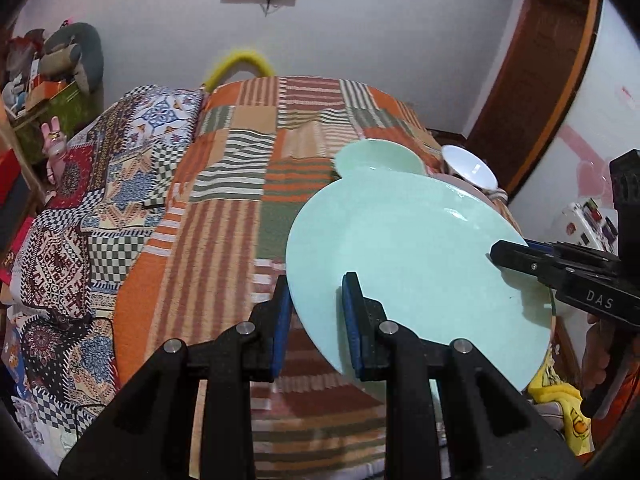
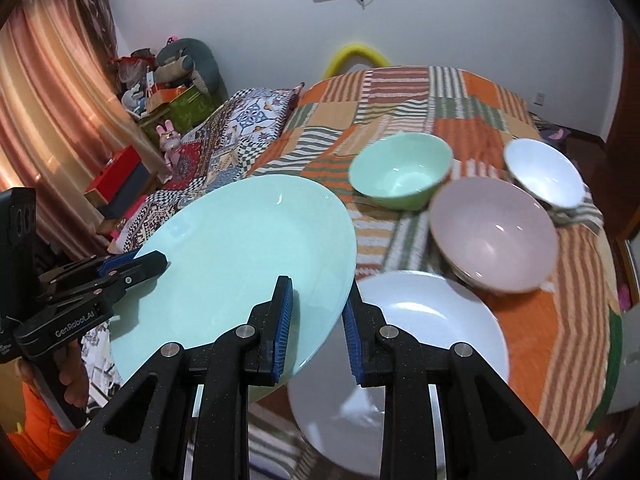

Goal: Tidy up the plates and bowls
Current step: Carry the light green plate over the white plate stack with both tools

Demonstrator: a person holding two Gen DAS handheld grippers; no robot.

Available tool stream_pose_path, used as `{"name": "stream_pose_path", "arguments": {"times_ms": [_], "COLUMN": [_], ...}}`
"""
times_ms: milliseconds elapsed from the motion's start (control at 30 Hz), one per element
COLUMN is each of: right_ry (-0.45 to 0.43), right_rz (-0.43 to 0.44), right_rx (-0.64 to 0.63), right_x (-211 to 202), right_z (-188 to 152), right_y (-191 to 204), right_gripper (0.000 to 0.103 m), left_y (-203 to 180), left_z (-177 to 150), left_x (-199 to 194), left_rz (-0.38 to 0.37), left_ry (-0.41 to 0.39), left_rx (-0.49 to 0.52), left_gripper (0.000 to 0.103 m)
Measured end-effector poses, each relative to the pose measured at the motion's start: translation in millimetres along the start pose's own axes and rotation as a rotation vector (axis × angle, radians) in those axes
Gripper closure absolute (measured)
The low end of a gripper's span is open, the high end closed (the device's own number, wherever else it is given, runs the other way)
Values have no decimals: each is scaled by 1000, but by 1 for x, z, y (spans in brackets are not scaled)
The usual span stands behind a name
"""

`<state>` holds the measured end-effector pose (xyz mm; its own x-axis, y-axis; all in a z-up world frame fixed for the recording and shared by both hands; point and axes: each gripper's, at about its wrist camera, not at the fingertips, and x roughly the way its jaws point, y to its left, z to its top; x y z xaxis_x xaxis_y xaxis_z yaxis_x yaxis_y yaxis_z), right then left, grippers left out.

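Right wrist view: green bowl (image 2: pixel 400 174), pink bowl (image 2: pixel 494 234), white bowl (image 2: pixel 544 172) and white plate (image 2: pixel 400 360) crowd the striped bedspread (image 2: pixel 400 92); left gripper (image 2: pixel 154 266) and right gripper (image 2: pixel 318 320) clamp opposite rims of the raised mint plate (image 2: pixel 240 264).

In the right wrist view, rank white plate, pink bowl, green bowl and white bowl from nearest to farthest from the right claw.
1. White plate, just beyond the right claw
2. Pink bowl, right
3. Green bowl and white bowl, behind: too close to call
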<state>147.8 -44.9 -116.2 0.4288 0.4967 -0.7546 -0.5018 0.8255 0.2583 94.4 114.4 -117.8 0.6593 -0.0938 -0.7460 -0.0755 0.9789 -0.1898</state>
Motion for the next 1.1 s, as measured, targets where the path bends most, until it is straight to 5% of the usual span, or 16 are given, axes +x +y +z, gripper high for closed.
{"name": "stream_pose_path", "arguments": {"times_ms": [567,1100], "right_ry": [-2,66], "right_rz": [-49,-70], "right_rx": [126,209], "right_x": [-32,-17], "right_z": [-47,-76], "right_y": [-60,-87], "right_gripper": [80,80], "left_y": [-75,-94], "left_z": [-12,-30], "left_x": [29,72], "left_rz": [-49,-65], "left_ry": [96,201], "left_rx": [102,114], "left_gripper": [79,79]}}
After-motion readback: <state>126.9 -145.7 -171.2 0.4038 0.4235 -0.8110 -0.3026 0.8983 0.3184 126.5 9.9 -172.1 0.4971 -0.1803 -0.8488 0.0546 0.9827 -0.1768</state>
